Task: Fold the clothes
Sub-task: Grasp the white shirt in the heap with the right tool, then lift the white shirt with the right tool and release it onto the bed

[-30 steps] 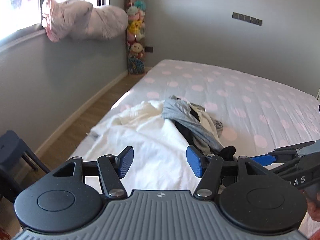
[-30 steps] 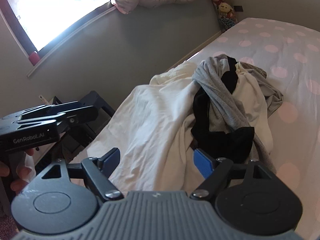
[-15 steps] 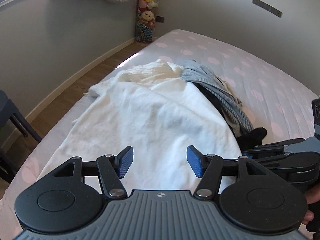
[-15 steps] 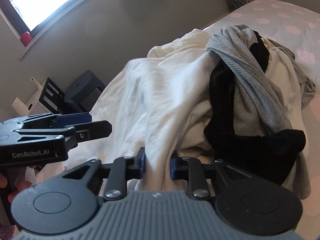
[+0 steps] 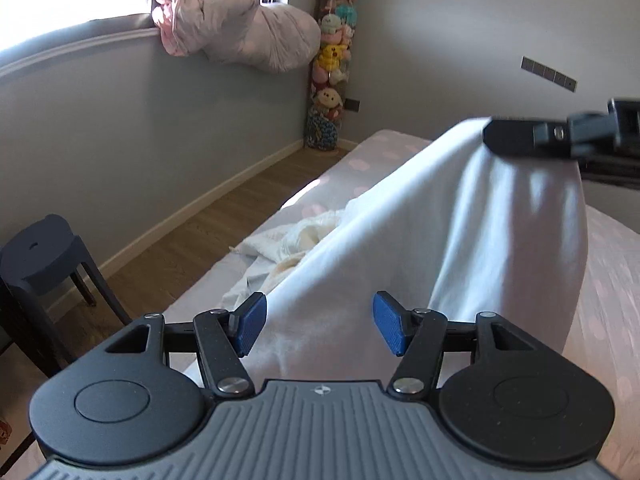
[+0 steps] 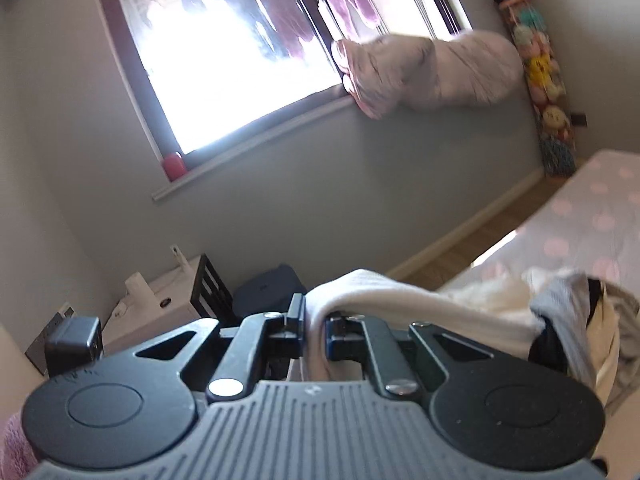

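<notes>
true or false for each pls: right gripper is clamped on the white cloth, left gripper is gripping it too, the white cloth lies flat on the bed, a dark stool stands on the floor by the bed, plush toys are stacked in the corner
1. The right gripper is clamped on the white cloth. True; its jaws have just been closing on it.
2. The left gripper grips it too. False: its jaws stand open, pads off the cloth.
3. The white cloth lies flat on the bed. False: one end is lifted into a peak.
4. A dark stool stands on the floor beside the bed. True.
5. Plush toys are stacked in the corner. True.
</notes>
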`<state>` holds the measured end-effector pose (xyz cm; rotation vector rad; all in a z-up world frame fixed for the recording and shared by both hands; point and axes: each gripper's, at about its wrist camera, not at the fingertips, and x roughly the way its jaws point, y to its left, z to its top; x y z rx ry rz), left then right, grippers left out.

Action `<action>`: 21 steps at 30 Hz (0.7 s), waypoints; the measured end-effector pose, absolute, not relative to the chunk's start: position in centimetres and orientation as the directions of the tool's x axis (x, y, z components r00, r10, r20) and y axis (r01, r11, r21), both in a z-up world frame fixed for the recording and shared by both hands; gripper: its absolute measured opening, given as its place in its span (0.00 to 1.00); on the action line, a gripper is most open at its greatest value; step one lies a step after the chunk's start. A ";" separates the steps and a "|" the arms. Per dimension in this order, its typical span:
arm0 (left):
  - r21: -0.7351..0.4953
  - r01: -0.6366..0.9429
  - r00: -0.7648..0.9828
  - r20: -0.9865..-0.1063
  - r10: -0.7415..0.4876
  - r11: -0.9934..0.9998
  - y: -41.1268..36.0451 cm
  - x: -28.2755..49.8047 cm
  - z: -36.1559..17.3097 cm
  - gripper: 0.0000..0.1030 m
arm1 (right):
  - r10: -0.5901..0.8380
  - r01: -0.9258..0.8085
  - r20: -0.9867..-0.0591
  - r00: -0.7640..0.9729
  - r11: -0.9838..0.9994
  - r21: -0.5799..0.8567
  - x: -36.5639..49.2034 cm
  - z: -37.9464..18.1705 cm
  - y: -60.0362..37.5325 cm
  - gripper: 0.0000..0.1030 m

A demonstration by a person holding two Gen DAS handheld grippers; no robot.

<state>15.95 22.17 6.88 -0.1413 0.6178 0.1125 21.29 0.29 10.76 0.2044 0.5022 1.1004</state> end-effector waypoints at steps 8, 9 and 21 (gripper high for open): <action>-0.083 -0.056 0.901 -0.433 0.015 0.995 17.6 12.1 13.3 0.56 | 0.868 -0.827 -0.107 0.486 0.496 0.265 15.0 20.3 -6.7 0.10; -0.085 -0.039 0.908 -0.418 0.000 0.996 16.9 11.9 13.8 0.56 | 0.858 -0.822 -0.094 0.506 0.512 0.249 14.3 21.1 -7.9 0.10; -0.041 0.174 0.872 -0.459 -0.173 0.984 6.2 14.1 11.8 0.56 | 0.536 -0.512 -0.153 0.830 0.842 0.173 10.6 19.0 -27.1 0.10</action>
